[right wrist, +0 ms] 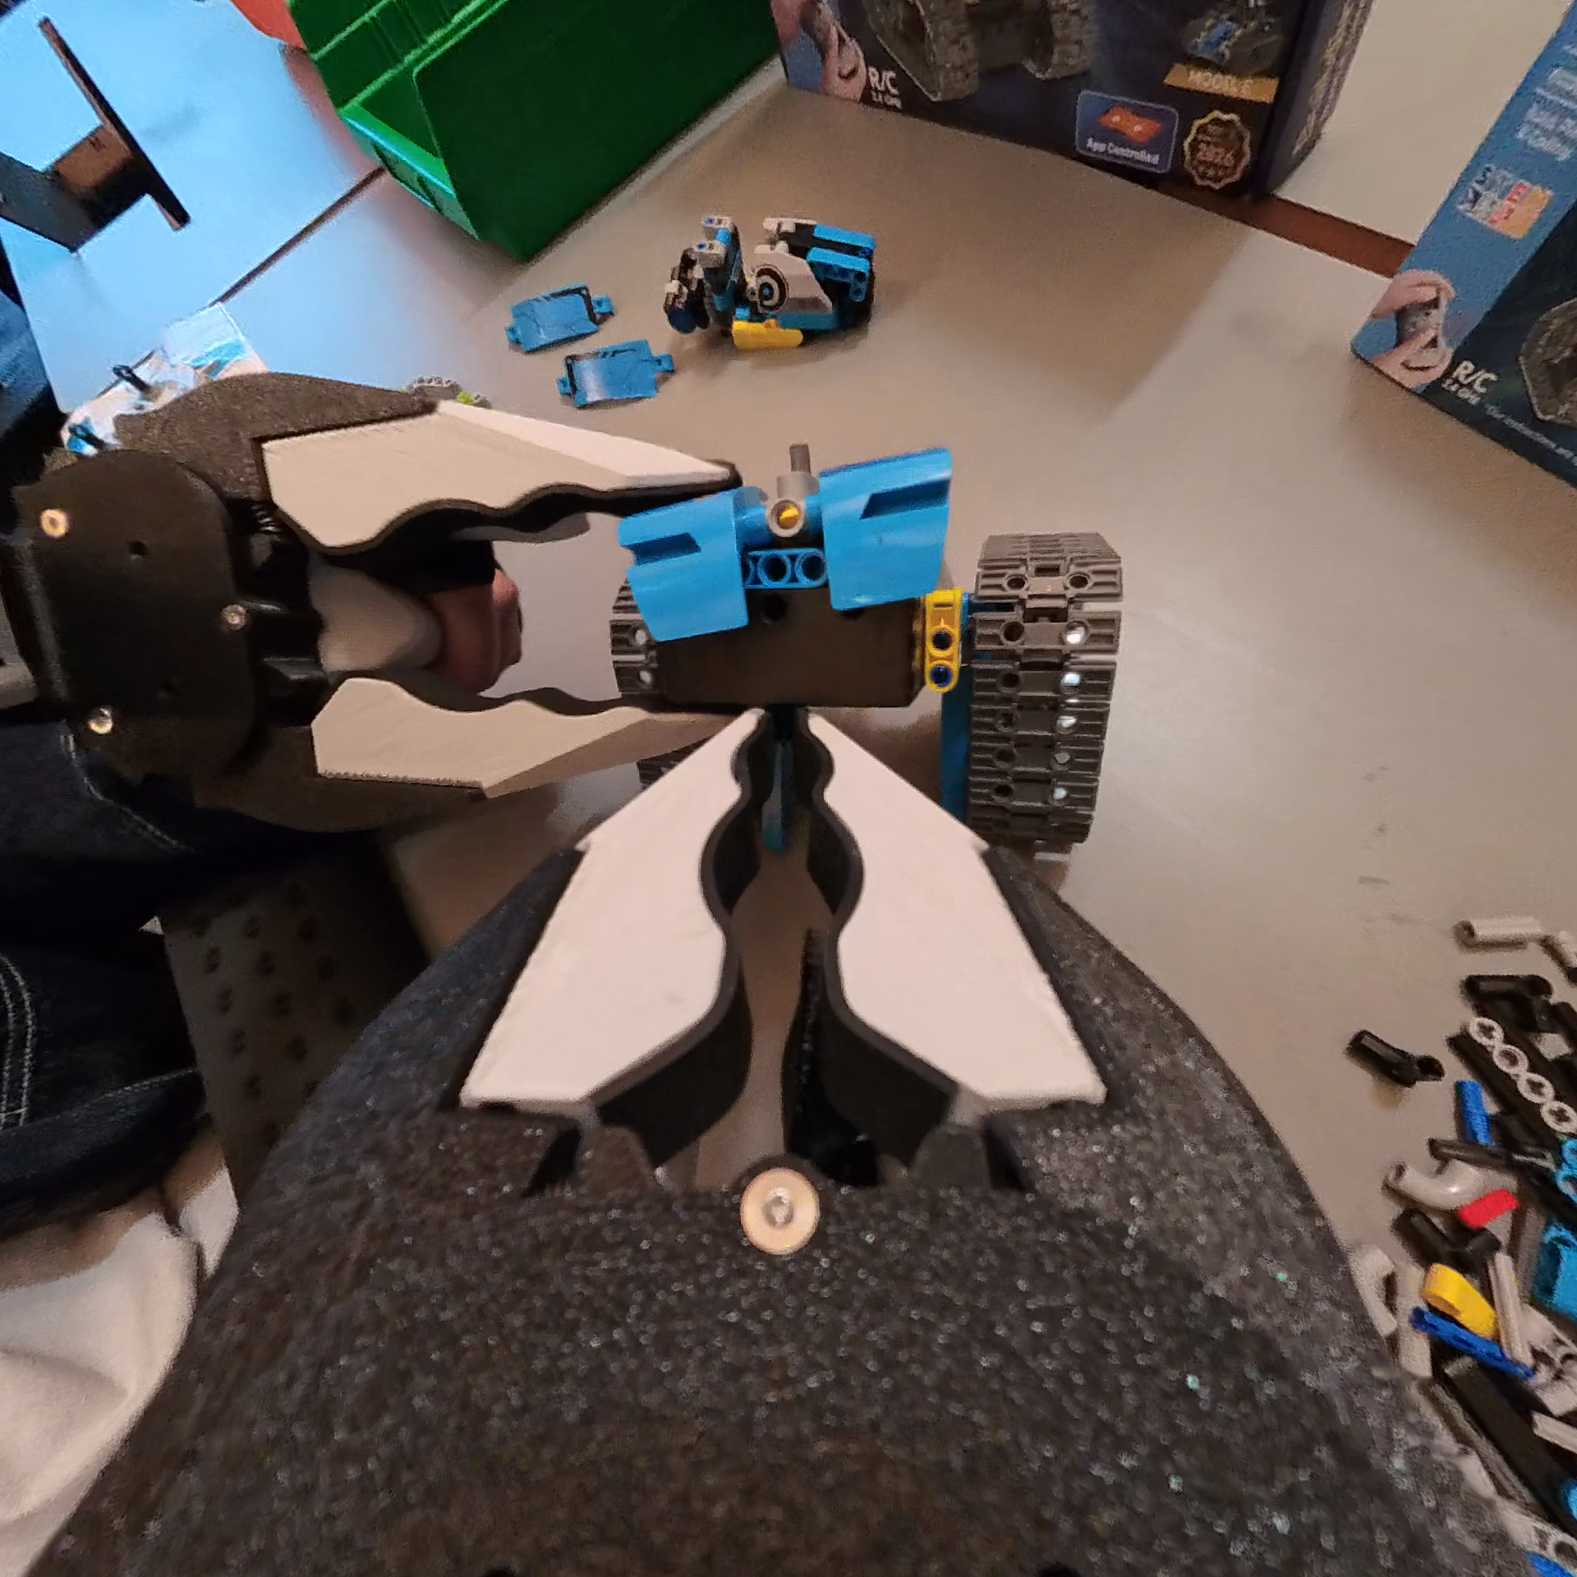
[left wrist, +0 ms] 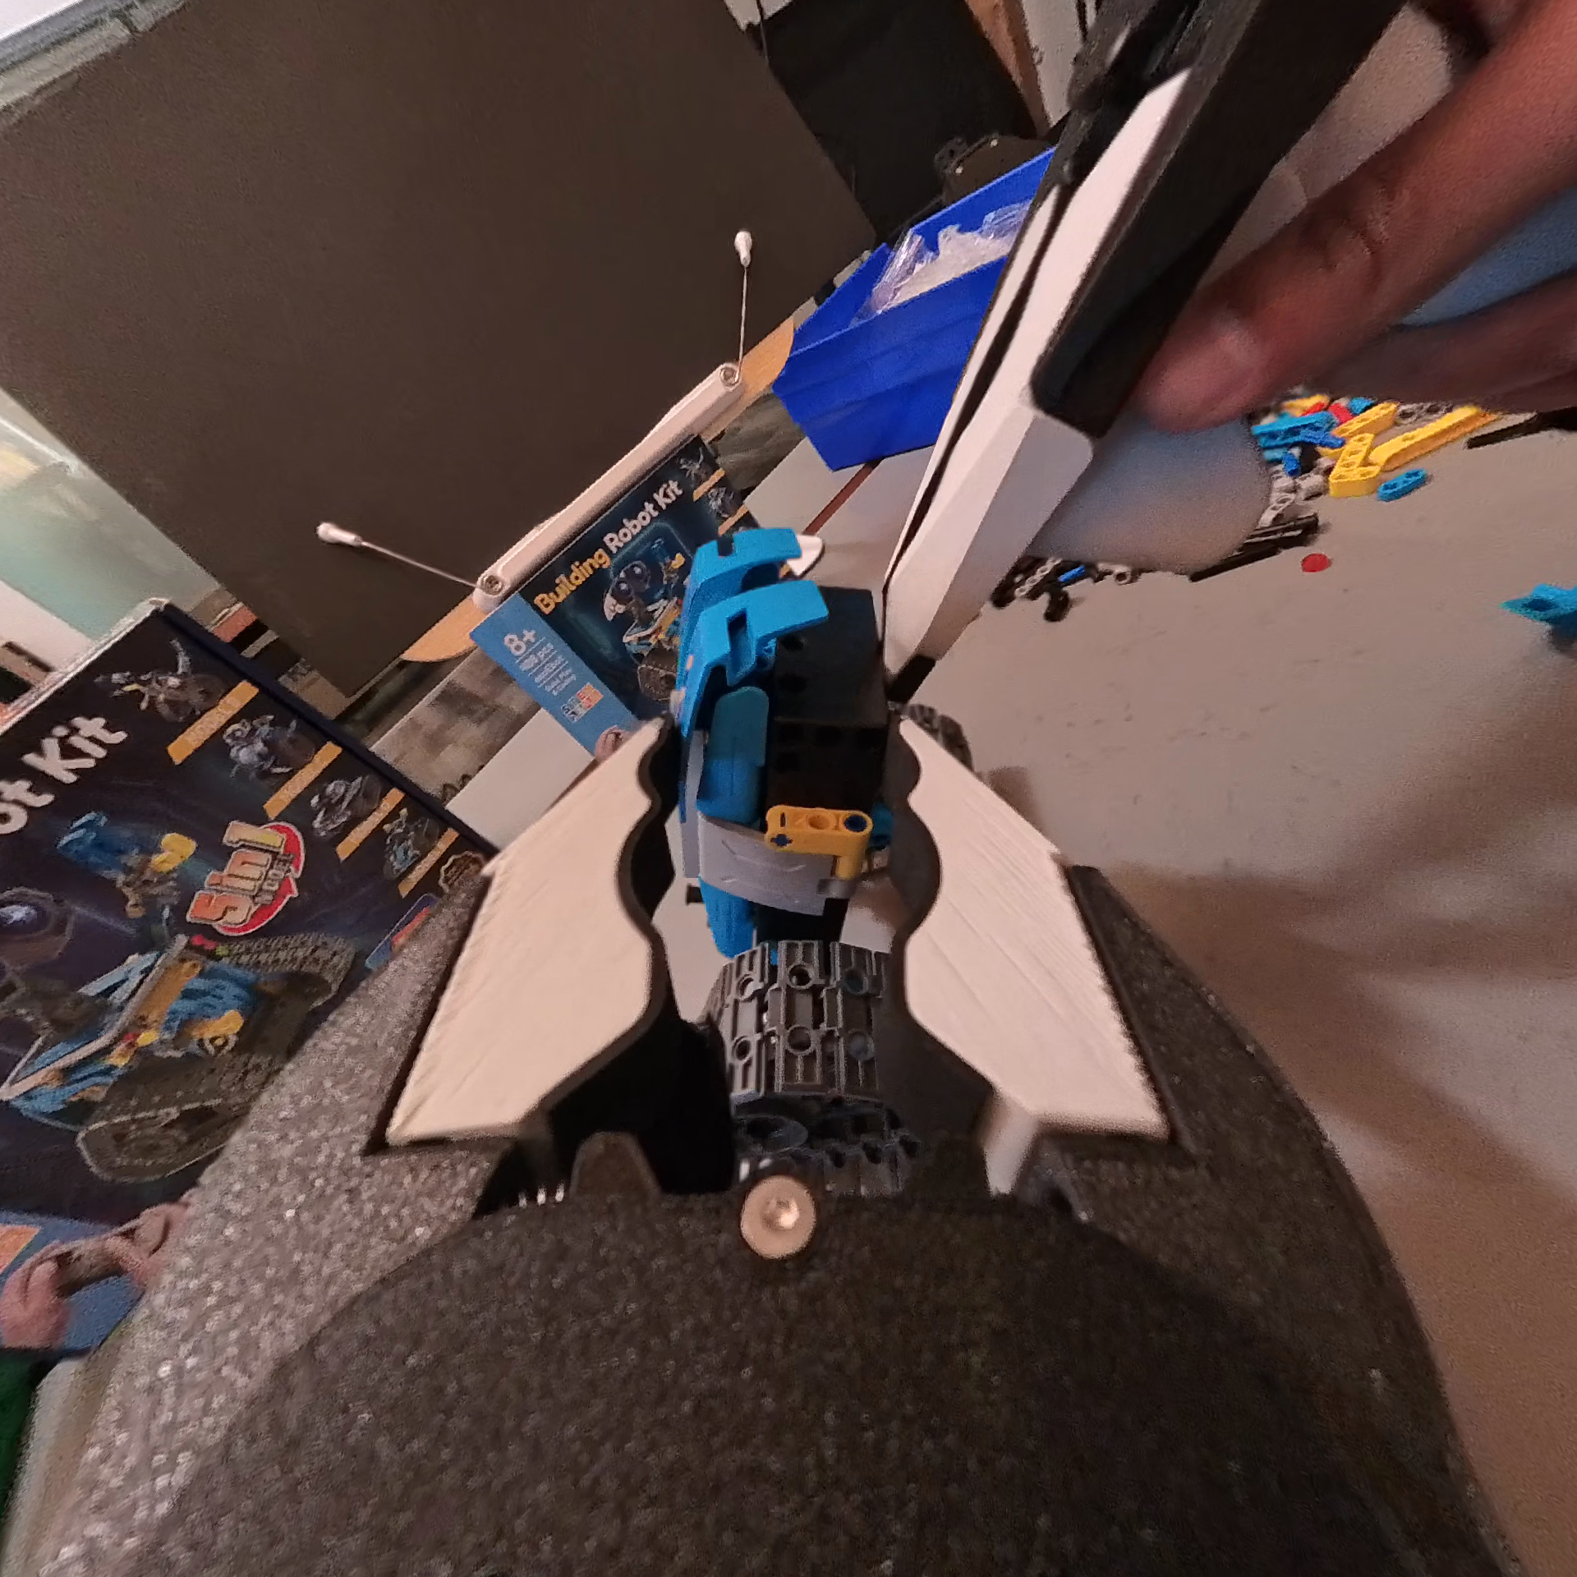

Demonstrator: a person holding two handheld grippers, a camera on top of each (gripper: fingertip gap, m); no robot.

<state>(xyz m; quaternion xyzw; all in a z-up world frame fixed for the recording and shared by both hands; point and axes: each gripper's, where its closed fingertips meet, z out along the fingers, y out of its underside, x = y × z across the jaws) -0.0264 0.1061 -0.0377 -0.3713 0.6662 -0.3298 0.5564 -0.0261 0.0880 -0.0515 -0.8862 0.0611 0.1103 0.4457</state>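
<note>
A toy tracked robot model has a black block body (right wrist: 785,657), blue wing panels (right wrist: 887,529), a yellow piece (right wrist: 941,640) and grey tracks (right wrist: 1041,683). My left gripper (left wrist: 776,734) is shut on the black body (left wrist: 819,683), one finger on each side. In the right wrist view it reaches in from the left, with fingers (right wrist: 512,461) above and below the body. My right gripper (right wrist: 781,725) is shut on a thin blue piece (right wrist: 778,802) that hangs under the body. In the left wrist view its white finger (left wrist: 964,512) comes from the upper right, held by a hand (left wrist: 1365,256).
Kit boxes (left wrist: 213,853) (right wrist: 1067,77) (right wrist: 1502,299) stand around the table. There is a blue bin (left wrist: 879,358) and a green bin (right wrist: 546,111). A small sub-assembly (right wrist: 768,282) and two blue panels (right wrist: 563,316) lie beyond the model. Loose parts (right wrist: 1493,1195) lie at the right. The small sub-assembly (right wrist: 768,282) lies around 25 cm away from my left fingertips.
</note>
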